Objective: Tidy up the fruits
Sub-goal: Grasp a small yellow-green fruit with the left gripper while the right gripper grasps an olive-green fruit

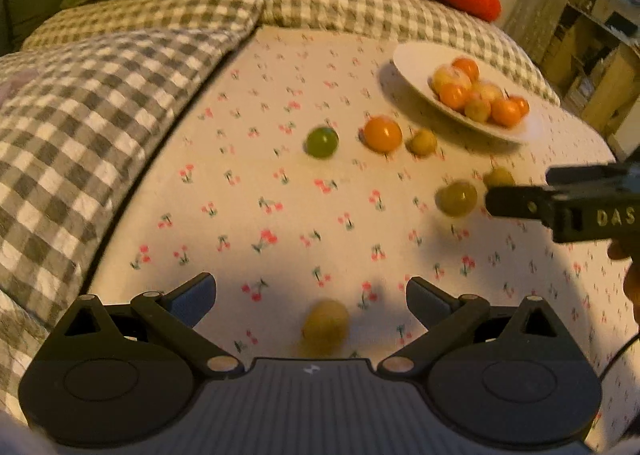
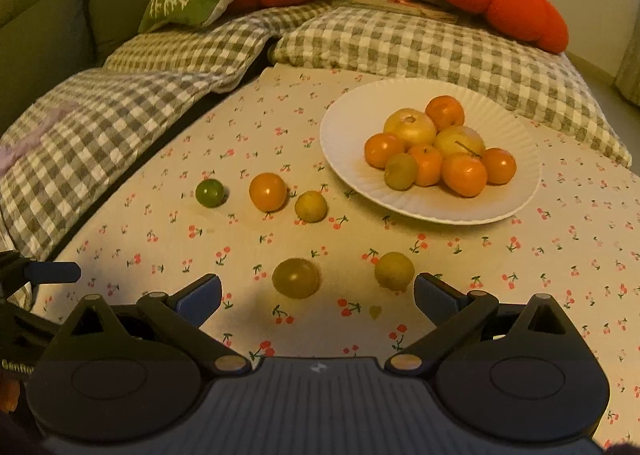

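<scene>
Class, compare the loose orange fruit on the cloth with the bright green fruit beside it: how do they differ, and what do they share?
The orange fruit is orange and looks larger; the green fruit is bright green and smaller. The orange fruit lies nearer the white plate; the green fruit lies farther from it. Both are round, glossy and rest loose on the cherry-print cloth.

The left gripper (image 1: 311, 297) hangs with jaws spread wide over the cherry-print cloth (image 1: 280, 215), a yellow-green fruit (image 1: 325, 325) (blurred) lying loose between its fingers. Farther off sit a green fruit (image 1: 322, 142), an orange (image 1: 383, 134) and a white plate (image 1: 412, 63) piled with fruit.
</scene>
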`<state>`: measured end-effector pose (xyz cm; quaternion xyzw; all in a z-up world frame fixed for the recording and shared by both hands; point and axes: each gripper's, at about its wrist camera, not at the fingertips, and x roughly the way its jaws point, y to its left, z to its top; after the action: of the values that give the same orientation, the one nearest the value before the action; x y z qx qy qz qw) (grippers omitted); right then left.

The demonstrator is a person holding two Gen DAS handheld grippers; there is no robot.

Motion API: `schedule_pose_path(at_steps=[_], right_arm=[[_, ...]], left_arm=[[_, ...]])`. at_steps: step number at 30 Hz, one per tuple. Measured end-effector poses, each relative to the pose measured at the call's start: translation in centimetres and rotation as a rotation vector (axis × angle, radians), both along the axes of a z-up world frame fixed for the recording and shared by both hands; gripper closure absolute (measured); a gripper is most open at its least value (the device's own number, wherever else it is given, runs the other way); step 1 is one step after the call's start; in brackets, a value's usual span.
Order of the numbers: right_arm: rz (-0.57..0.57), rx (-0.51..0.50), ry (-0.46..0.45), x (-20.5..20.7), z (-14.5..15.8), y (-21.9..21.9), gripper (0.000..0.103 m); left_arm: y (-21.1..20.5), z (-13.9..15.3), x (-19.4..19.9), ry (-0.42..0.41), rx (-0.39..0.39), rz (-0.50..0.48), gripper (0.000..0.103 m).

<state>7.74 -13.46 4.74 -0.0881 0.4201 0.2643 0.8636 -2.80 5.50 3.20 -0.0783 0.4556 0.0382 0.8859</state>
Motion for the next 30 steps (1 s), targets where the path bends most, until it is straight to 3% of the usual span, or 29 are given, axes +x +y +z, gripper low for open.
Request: schedule_pose_path(at_steps=[6,8,12,17,22,26,30], right_arm=[[0.028,-0.038,-0.035,-0.4,-0.9,1.1,0.003],[0.03,-0.031,-0.043,-0.3,-1.0,1.2,0.008],[0.032,-0.024,-0.039,0.0,-1.5,1.4,0.029],[0.042,-0.031,-0.054,0.1,-2.2,2.0,0.043],[0.044,-0.022,-0.063,0.4,-2.6,2.4,0.056],[0.056,-0.032,-0.074,0.4,-3.0,2.9,0.074],[0.055,-0.027,-0.085,0.4,-3.0,3.1,0.075]], left_arm=[[-0.7,-1.1,0.2,0.043,0.032,-0.021,0.011],[-0.8,-1.3,0.2,0.048,0.038,-0.021,0.033],[-1.0,-1.2,0.1,0.044,0.049,-0.033,0.057],[-1.2,-1.1,0.0,0.035,0.056,-0.051,0.084],[-1.3,-1.1,0.0,0.032,0.055,-0.06,0.087],[-1.3,-1.1,0.0,0.029,0.047,-0.066,0.088],[-1.4,-1.1,0.0,0.027,0.047,-0.073,0.088]])
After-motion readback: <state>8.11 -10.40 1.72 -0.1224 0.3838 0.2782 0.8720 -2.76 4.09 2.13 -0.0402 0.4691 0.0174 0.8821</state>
